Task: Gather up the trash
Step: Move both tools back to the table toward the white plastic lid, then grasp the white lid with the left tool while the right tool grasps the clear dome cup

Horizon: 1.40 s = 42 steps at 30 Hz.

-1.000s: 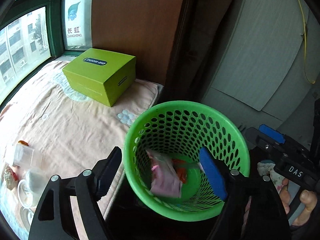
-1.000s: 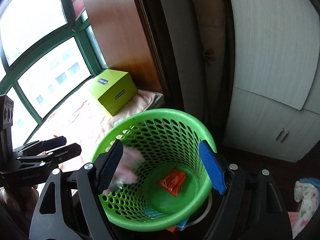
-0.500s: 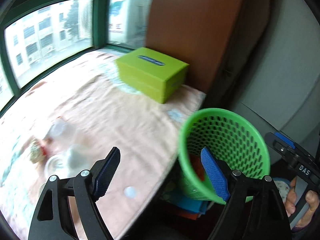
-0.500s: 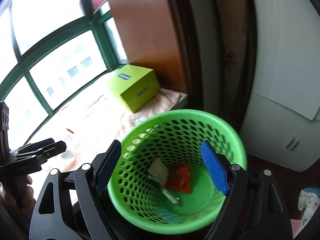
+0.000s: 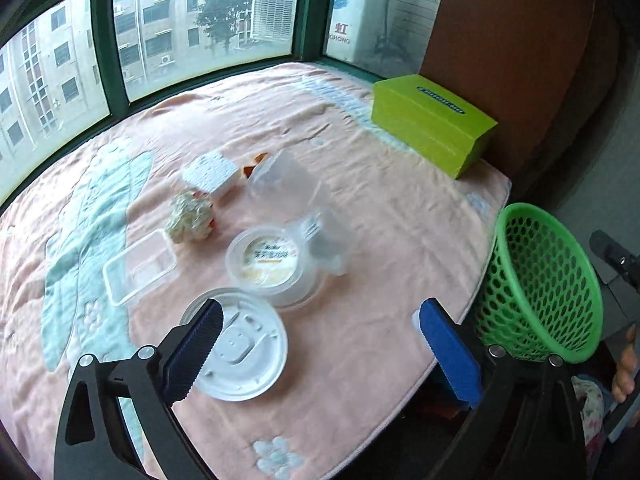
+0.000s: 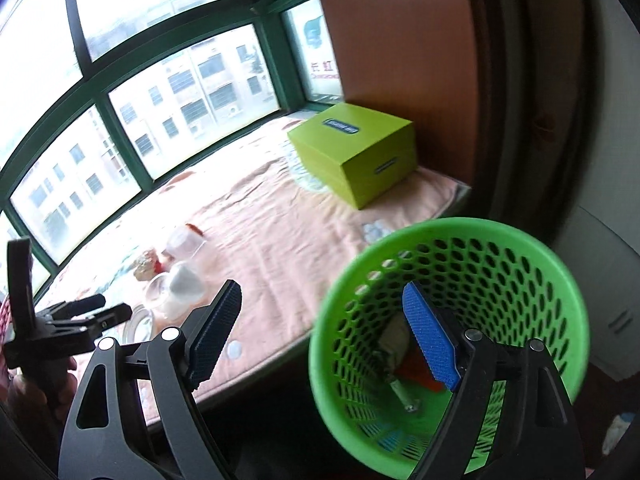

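My left gripper (image 5: pixel 318 308) hangs over the pink blanket (image 5: pixel 360 208), jaws opening, nothing between them. Under its left finger lies a white round lid (image 5: pixel 240 356). Beyond it are a labelled round tub (image 5: pixel 272 264), a clear tray (image 5: pixel 138 266), a crumpled wad (image 5: pixel 188 216), a white box (image 5: pixel 210 172) and a clear cup (image 5: pixel 288 184). The green basket (image 5: pixel 548 280) stands off the bed's right edge. My right gripper (image 6: pixel 322 289) is open and empty, its right finger over the basket (image 6: pixel 452 226). Inside lie an orange wrapper (image 6: pixel 416 372) and crumpled paper (image 6: pixel 394 340).
A lime-green box (image 5: pixel 432 120) sits at the bed's far right corner by a brown wooden panel (image 6: pixel 400 60). Green-framed windows (image 5: pixel 200 20) run along the far side. A pale cabinet (image 6: pixel 608 300) stands right of the basket. A hand holds the left gripper (image 6: pixel 100 308).
The left gripper swung from above the basket to over the bed's trash, and its jaws widened. The right gripper shifted left of the basket. A pale scrap seen falling now lies in the basket.
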Motion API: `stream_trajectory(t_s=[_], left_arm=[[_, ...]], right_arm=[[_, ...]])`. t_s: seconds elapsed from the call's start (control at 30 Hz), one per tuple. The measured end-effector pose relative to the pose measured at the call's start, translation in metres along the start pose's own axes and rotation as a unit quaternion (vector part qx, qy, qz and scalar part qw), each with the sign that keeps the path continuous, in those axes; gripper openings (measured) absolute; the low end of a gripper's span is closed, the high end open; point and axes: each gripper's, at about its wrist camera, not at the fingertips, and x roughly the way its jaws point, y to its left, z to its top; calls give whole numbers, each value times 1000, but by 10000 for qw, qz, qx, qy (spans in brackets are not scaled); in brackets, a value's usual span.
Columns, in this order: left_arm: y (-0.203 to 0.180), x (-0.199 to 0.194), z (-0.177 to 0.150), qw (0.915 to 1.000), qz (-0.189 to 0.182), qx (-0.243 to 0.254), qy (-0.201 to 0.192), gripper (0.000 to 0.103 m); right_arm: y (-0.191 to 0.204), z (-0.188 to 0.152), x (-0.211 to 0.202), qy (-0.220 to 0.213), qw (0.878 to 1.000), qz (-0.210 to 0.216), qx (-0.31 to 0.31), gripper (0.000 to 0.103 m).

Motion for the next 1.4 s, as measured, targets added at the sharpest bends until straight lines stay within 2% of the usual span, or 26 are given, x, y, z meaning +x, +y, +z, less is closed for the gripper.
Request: stream_trajectory(t_s=[0.23, 0.53, 0.97, 1.07, 1.4], left_arm=[[44, 28, -29, 9989, 162, -87, 441, 96], [60, 55, -38, 9970, 255, -125, 717, 96], [62, 66, -40, 9972, 86, -145, 735, 96], [66, 66, -41, 9972, -8, -237, 712, 91], [72, 44, -45, 9976, 18, -360, 588, 89]], right_arm=[[25, -3, 15, 165, 9996, 186, -138, 82], [47, -7, 29, 332, 9985, 292, -319, 82], [77, -14, 53, 596, 9949, 571, -573, 82], [83, -14, 59, 654, 9939, 628, -627, 82], [104, -14, 91, 940, 9878, 1091, -591, 82]])
